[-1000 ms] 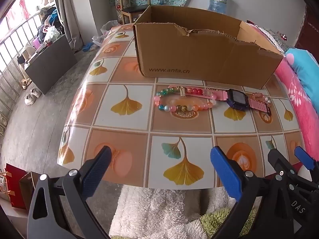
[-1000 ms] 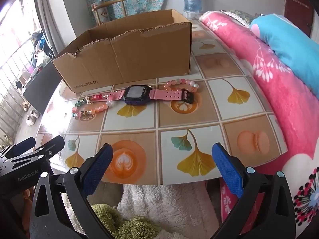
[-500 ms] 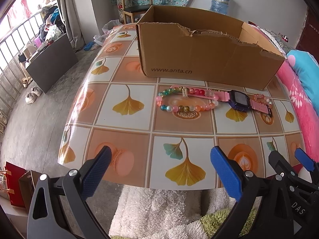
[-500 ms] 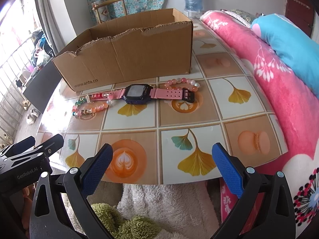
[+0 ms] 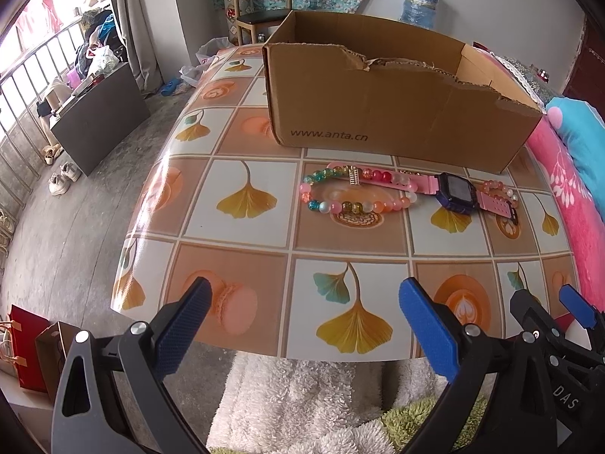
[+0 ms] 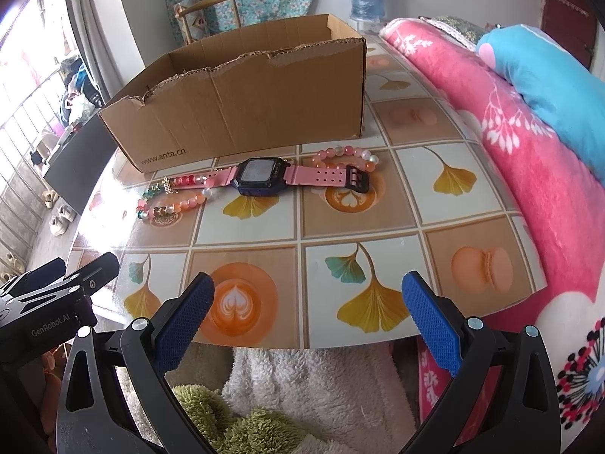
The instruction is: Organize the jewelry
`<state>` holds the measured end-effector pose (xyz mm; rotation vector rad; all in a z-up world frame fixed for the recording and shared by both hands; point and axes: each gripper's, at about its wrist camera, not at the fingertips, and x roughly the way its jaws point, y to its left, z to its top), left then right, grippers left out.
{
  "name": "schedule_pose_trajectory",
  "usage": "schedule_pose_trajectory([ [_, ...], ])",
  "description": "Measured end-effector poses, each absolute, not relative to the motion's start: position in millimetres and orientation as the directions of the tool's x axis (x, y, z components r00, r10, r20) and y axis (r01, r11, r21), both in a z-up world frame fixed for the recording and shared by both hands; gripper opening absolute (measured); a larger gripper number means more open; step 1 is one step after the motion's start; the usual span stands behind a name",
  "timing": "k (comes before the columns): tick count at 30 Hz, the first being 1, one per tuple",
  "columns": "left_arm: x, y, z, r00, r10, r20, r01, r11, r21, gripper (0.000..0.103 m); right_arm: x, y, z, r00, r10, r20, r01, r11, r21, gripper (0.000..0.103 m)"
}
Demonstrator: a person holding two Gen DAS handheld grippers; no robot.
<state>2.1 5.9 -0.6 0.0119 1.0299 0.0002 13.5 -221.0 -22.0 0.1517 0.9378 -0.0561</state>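
A multicoloured bead bracelet (image 5: 351, 193) (image 6: 170, 198), a pink-strapped watch with a dark face (image 5: 455, 193) (image 6: 261, 178) and a pink bead bracelet (image 5: 499, 187) (image 6: 348, 153) lie in a row on the tiled table, in front of an open cardboard box (image 5: 397, 106) (image 6: 242, 102). My left gripper (image 5: 302, 321) is open and empty over the table's near edge. My right gripper (image 6: 308, 310) is open and empty over the near edge, to the right of the left one. The box's inside is mostly hidden.
The table (image 5: 245, 276) has a tiled ginkgo-leaf cover. A pink blanket (image 6: 529, 159) and blue pillow (image 6: 548, 75) lie along its right side. Fluffy rugs (image 5: 295, 405) lie below the near edge. A chair (image 5: 261, 15) and water jug (image 5: 419, 3) stand behind the box.
Both grippers have moved slightly forward toward the table; the jewelry and box look a little nearer. Nothing on the table has moved.
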Motion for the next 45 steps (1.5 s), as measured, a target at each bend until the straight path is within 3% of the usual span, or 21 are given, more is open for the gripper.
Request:
schedule_pose_trajectory([
  [45,10.0,21.3,2.7,0.522,0.0,-0.853,0.001,1.0,0.001,0.097,26.6,-205.0,-11.0,0.57,-0.035,-0.821,0.119,0.992,0.04,0.096],
])
